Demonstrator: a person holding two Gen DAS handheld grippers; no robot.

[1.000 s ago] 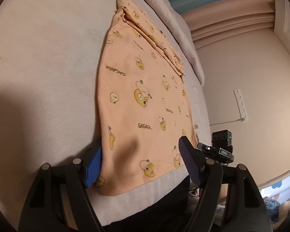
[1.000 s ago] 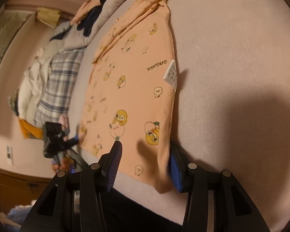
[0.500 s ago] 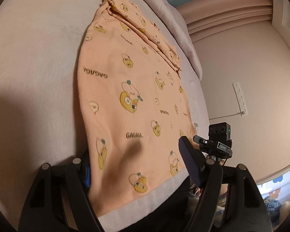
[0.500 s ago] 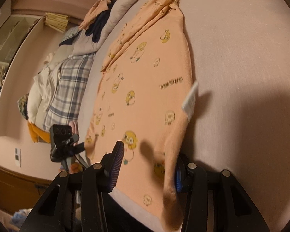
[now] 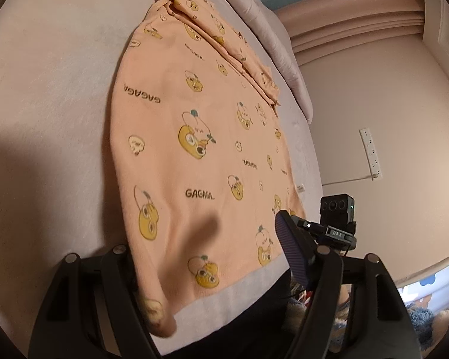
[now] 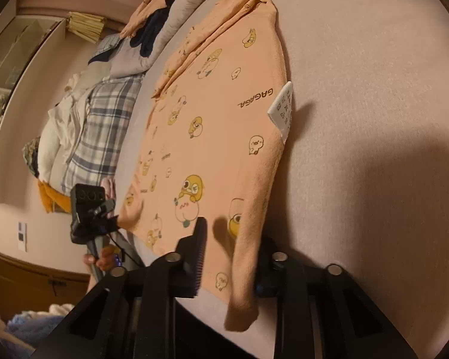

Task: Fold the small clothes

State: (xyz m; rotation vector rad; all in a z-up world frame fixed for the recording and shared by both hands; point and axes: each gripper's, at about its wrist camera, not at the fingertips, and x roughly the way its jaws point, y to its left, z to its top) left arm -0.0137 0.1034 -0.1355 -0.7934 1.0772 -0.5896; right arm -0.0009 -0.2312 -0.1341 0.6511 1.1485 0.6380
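1. A small peach cotton-knit garment printed with yellow cartoon ducks and "GAGAGA" lettering lies spread flat on a pale, softly napped bed, its sleeves bunched in folds at the far end.
2. The left gripper straddles the near hem corner; its jaws are closing with the cloth between them, the ribbed right finger clear of the fabric, so it has no hold.
3. The right gripper also has the opposite hem corner between its closing jaws; the edge curls up limp over the far finger, whether pinched I cannot tell.
4. A white rectangular care label sticks out of the side seam.
5. A plaid fabric lies heaped beyond the bed.
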